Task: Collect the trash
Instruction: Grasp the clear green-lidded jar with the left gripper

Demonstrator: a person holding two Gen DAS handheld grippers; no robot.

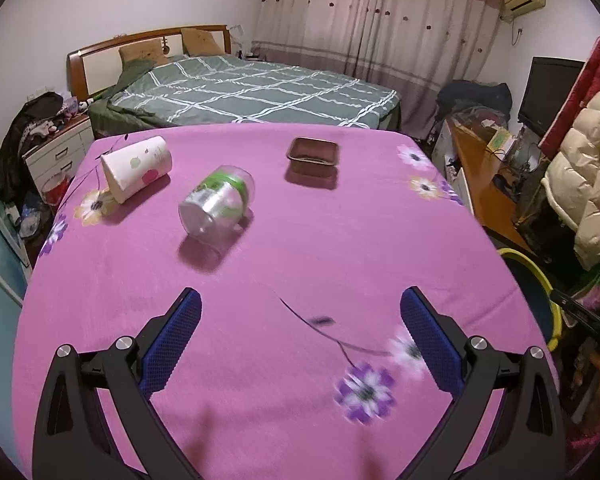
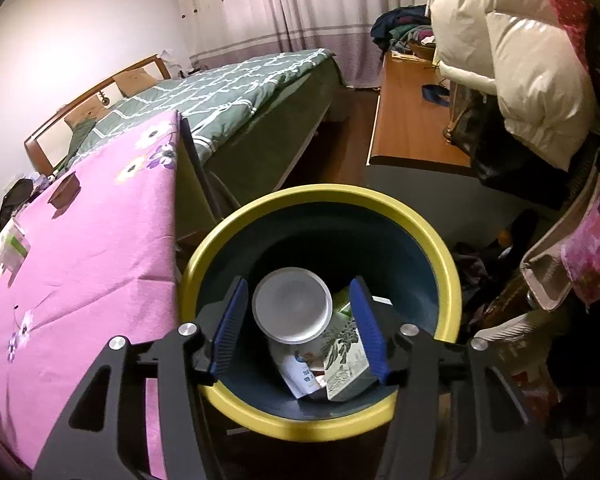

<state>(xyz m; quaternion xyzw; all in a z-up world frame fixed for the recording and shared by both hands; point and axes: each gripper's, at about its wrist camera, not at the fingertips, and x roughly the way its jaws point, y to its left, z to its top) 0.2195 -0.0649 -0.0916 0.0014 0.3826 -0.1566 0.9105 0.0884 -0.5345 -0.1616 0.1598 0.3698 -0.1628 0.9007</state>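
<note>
In the left wrist view a white paper cup with fruit prints and a clear plastic jar with a green label lie on their sides on the pink flowered tablecloth. A small brown tray stands farther back. My left gripper is open and empty, above the cloth, nearer than the jar. My right gripper is open and empty over the yellow-rimmed bin, which holds a white cup, a carton and other trash.
The bin's rim shows at the table's right edge. A bed lies behind the table. A wooden desk and hanging coats stand to the right. A nightstand stands at the left.
</note>
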